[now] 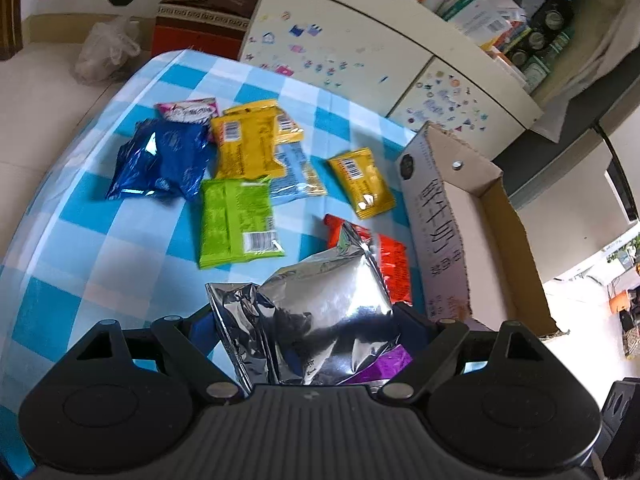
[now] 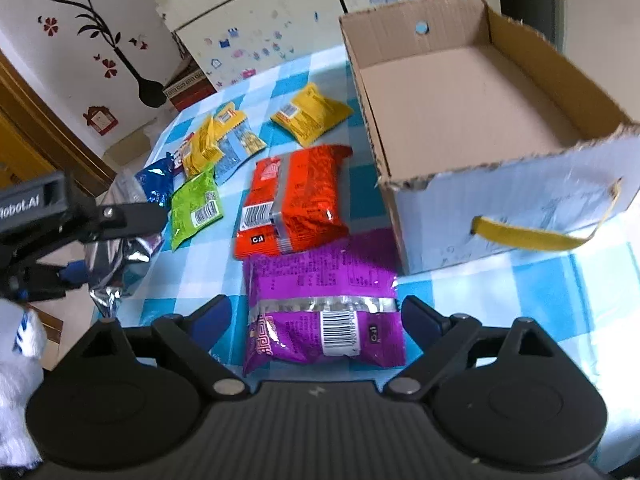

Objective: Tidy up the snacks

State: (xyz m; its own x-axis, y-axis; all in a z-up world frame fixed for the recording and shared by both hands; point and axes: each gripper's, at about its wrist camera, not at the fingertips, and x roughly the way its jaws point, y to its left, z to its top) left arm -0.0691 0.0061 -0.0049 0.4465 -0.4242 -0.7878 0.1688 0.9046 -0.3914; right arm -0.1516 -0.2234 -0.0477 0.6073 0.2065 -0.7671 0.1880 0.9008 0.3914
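The left gripper point(image 1: 304, 320) pinches a silver foil snack bag point(image 1: 320, 312) between its fingers, the bag crumpled and bulging up from the jaws above the blue-and-white checked tablecloth point(image 1: 100, 248). From the right wrist view the same gripper point(image 2: 108, 240) comes in from the left edge with the foil bag point(image 2: 120, 256) hanging in its grip, off the cloth.

The right gripper point(image 2: 316, 320) stands spread wide — nothing pressed between its fingers. A purple snack packet point(image 2: 324, 304) lies flat on the cloth between the two open fingers, barcode side up, its near end closest to the camera; whether the pads touch it cannot be told. Just beyond it, touching or overlapping its far edge, lies an orange-red packet point(image 2: 296, 200).

To the right of both sits an open cardboard box point(image 2: 460, 92), its inside bare, with a yellow strap point(image 2: 532, 236) on its near wall. Further out on the cloth lie a green packet point(image 2: 194, 208), several yellow packets point(image 2: 312, 114) and a blue foil bag point(image 1: 160, 160) — loosely clustered, some overlapping. A cream cabinet with stickers point(image 1: 344, 48) stands behind the table.
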